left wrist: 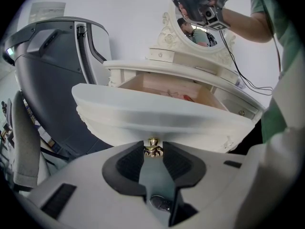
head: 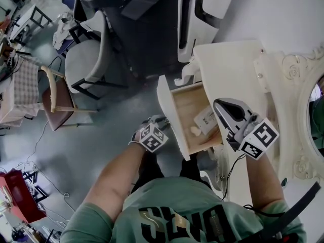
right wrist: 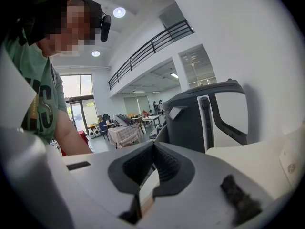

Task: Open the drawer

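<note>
The cream drawer (head: 178, 116) stands pulled out of the cream vanity table (head: 230, 65), its wooden inside showing. In the left gripper view its curved front (left wrist: 157, 113) fills the middle, and my left gripper (left wrist: 153, 148) is shut on the small brass knob (left wrist: 153, 147) under that front. The head view shows the left gripper (head: 161, 124) at the drawer's front edge. My right gripper (head: 217, 104) hovers above the open drawer with its jaws shut on nothing, and in its own view the right gripper (right wrist: 154, 146) points level across the room.
A white box (head: 205, 119) and a small pale object (head: 195, 131) lie in the drawer. A large grey massage chair (head: 147, 29) stands beyond the vanity, with a grey chair (head: 83, 59) and a wooden chair (head: 55, 100) to the left. An ornate mirror (head: 316, 115) is at the right.
</note>
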The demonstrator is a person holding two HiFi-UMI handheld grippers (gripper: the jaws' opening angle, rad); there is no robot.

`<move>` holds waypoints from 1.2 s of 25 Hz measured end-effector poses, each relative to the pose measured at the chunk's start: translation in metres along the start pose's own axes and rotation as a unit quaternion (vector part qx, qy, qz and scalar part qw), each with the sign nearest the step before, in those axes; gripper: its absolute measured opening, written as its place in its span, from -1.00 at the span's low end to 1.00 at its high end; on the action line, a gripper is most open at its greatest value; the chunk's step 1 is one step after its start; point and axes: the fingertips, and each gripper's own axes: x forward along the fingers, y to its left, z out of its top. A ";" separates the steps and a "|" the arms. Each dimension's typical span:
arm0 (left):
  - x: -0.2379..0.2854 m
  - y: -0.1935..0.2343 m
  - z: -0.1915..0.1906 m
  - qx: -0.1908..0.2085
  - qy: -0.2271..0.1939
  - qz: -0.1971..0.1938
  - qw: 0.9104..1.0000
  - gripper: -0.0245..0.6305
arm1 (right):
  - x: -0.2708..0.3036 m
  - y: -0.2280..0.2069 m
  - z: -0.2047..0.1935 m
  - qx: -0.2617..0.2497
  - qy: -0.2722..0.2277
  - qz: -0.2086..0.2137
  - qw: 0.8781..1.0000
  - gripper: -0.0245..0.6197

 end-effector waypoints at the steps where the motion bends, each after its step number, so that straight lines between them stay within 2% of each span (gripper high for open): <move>1: 0.000 0.000 -0.001 0.001 0.000 0.000 1.000 -0.53 | 0.000 0.000 0.000 -0.001 0.000 0.000 1.000 -0.89; 22: -0.006 -0.001 -0.007 0.007 -0.005 -0.003 1.000 -0.53 | -0.003 0.002 0.002 -0.004 -0.001 -0.002 1.000 -0.89; 30: -0.007 0.001 -0.008 0.036 0.003 -0.017 0.999 -0.53 | -0.016 -0.005 0.007 -0.003 -0.005 -0.014 1.000 -0.89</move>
